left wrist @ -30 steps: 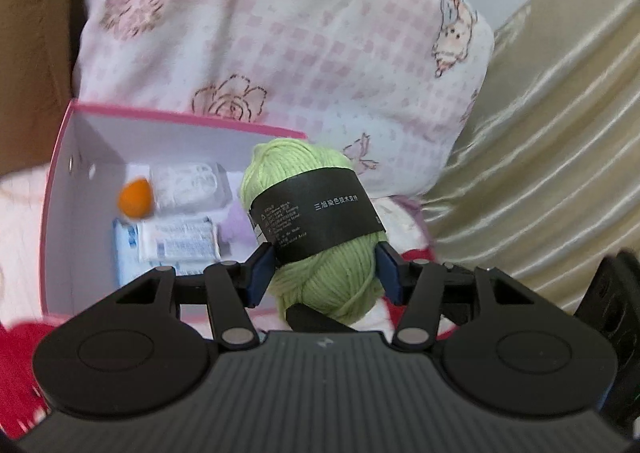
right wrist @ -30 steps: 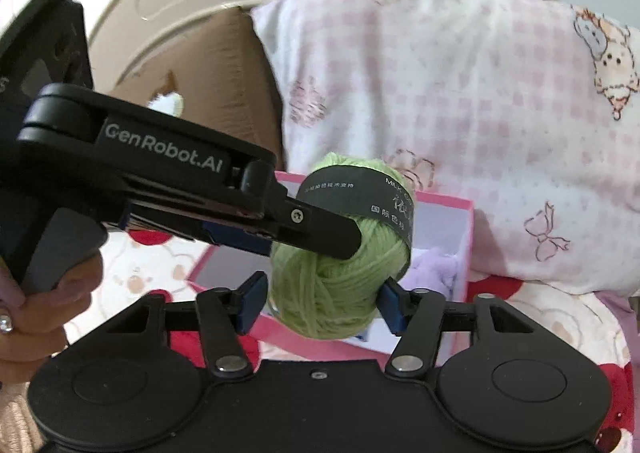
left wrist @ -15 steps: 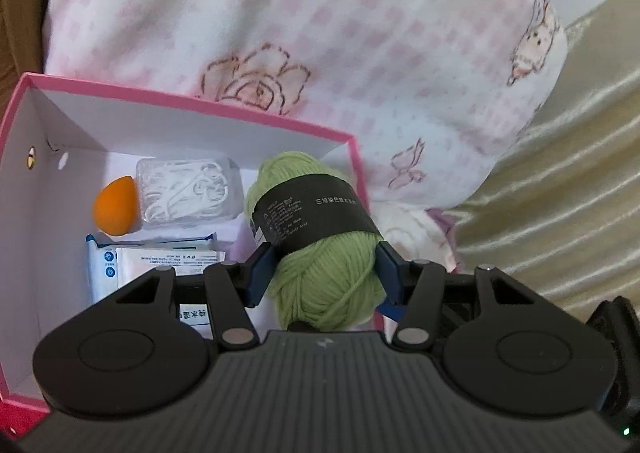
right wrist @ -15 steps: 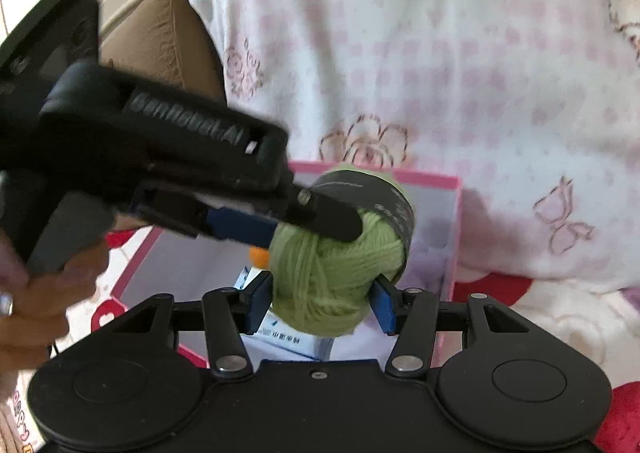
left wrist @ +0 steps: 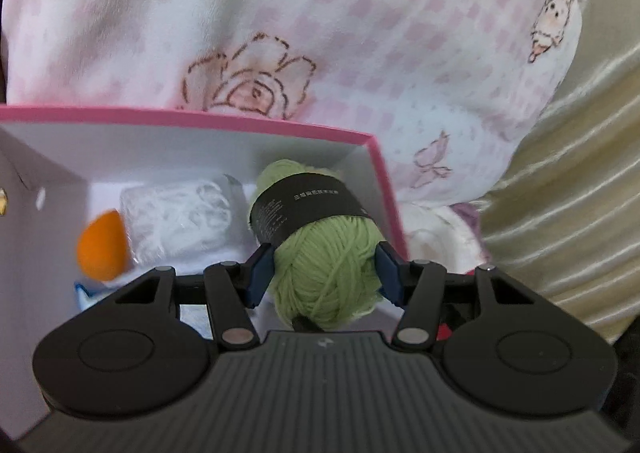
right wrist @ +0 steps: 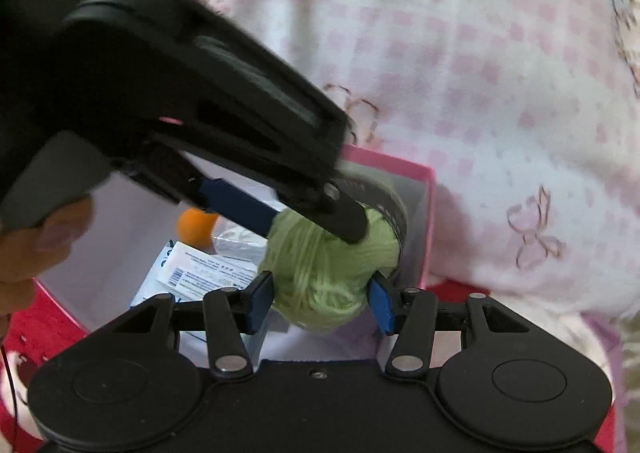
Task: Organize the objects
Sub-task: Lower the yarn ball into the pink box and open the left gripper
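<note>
You've got both tongs, left (left wrist: 324, 273) and right (right wrist: 320, 295), clamped on the green yarn ball (left wrist: 320, 253) inside the pink box (left wrist: 376, 189), next to the orange sponge (left wrist: 102, 245).

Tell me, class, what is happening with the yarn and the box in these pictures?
A person holds two handheld grippers, both clamped on one ball of light green yarn with a black paper band. The left gripper and right gripper hold it just above the right end of the open pink-rimmed white cardboard box. Inside lie an orange egg-shaped sponge and a clear packet of white items.
</note>
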